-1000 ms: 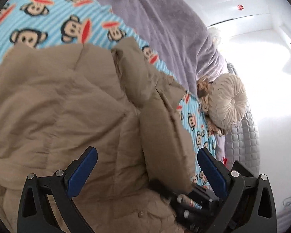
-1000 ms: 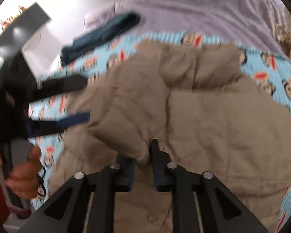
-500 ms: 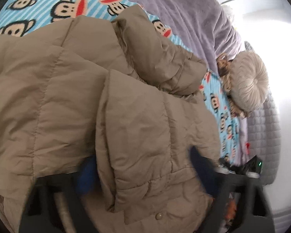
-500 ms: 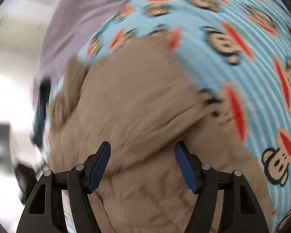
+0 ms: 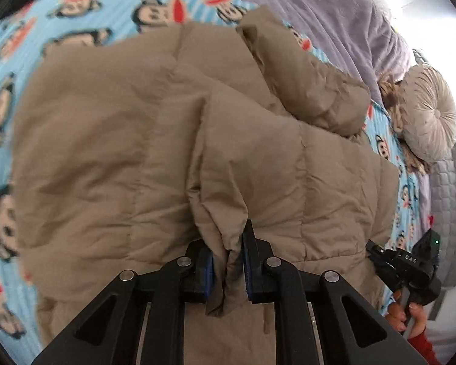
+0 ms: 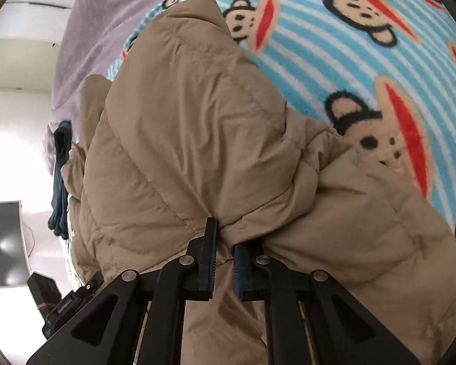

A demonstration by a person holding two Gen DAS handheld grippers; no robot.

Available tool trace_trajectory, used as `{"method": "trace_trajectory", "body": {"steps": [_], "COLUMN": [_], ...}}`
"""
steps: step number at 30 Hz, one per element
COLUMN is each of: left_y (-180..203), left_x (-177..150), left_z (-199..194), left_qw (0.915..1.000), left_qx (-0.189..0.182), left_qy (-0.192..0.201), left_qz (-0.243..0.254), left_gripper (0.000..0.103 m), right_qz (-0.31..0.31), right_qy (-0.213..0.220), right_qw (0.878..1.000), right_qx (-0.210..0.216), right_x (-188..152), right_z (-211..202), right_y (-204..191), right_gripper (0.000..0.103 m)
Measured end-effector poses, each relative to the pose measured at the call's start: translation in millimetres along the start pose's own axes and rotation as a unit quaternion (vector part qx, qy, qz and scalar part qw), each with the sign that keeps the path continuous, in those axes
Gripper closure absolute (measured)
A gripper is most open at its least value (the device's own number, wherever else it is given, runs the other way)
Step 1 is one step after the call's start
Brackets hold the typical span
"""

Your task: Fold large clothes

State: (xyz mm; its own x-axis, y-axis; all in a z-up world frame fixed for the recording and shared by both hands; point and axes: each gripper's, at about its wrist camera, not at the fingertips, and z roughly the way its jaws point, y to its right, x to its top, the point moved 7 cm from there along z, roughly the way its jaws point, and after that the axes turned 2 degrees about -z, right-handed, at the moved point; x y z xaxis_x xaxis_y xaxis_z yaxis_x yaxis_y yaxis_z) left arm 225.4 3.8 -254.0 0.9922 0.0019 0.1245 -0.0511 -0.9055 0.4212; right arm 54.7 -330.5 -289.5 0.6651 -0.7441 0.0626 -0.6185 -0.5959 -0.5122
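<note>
A tan quilted puffer jacket (image 5: 112, 140) lies spread on a blue monkey-print blanket (image 5: 85, 15), one sleeve folded across its body. My left gripper (image 5: 228, 252) is shut on a bunched fold of the jacket near its hem edge. The jacket also fills the right wrist view (image 6: 182, 127). My right gripper (image 6: 225, 252) is shut on a fold of the jacket at the near edge. The right gripper's body shows at the lower right of the left wrist view (image 5: 410, 264).
A purple blanket (image 5: 319, 9) covers the bed's far side. A round beige cushion (image 5: 428, 115) lies at the right by a grey quilted cover (image 5: 453, 213). A dark teal garment (image 6: 60, 179) lies beyond the jacket. A grey monitor (image 6: 6, 240) stands off the bed.
The right gripper let go of the sleeve, swung to the jacket's other side and closed on a fold. The left gripper, open before, moved in and closed on the jacket.
</note>
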Motion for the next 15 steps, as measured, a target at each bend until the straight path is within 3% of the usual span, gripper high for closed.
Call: {"method": "trace_trajectory", "body": {"steps": [5, 8, 11, 13, 15], "left_y": [-5.5, 1.4, 27.8, 40.8, 38.6], "left_x": [5.2, 8.3, 13.8, 18.4, 24.0], "left_z": [-50.7, -71.6, -58.3, -35.5, -6.4], "left_qw": [0.9971, 0.9958, 0.9951, 0.991, 0.9803], "left_qx": [0.045, 0.031, 0.029, 0.078, 0.149], "left_qy": [0.06, 0.084, 0.085, 0.087, 0.089], "left_qz": [0.015, 0.018, 0.041, 0.066, 0.096], "left_gripper": [0.086, 0.086, 0.086, 0.086, 0.086], "right_qz": [-0.018, -0.025, -0.038, -0.049, -0.069], "right_qy": [-0.005, -0.004, 0.0, 0.0, -0.012], "right_qw": [1.0, 1.0, 0.999, 0.998, 0.996], "right_qx": [-0.007, -0.011, -0.022, -0.035, -0.05], "right_x": [0.4, -1.1, -3.3, -4.1, -4.7], "right_z": [0.8, 8.5, 12.3, 12.9, 10.1], "right_y": [-5.3, -16.1, -20.0, -25.0, -31.7], "right_gripper": [0.092, 0.093, 0.093, 0.093, 0.092]}}
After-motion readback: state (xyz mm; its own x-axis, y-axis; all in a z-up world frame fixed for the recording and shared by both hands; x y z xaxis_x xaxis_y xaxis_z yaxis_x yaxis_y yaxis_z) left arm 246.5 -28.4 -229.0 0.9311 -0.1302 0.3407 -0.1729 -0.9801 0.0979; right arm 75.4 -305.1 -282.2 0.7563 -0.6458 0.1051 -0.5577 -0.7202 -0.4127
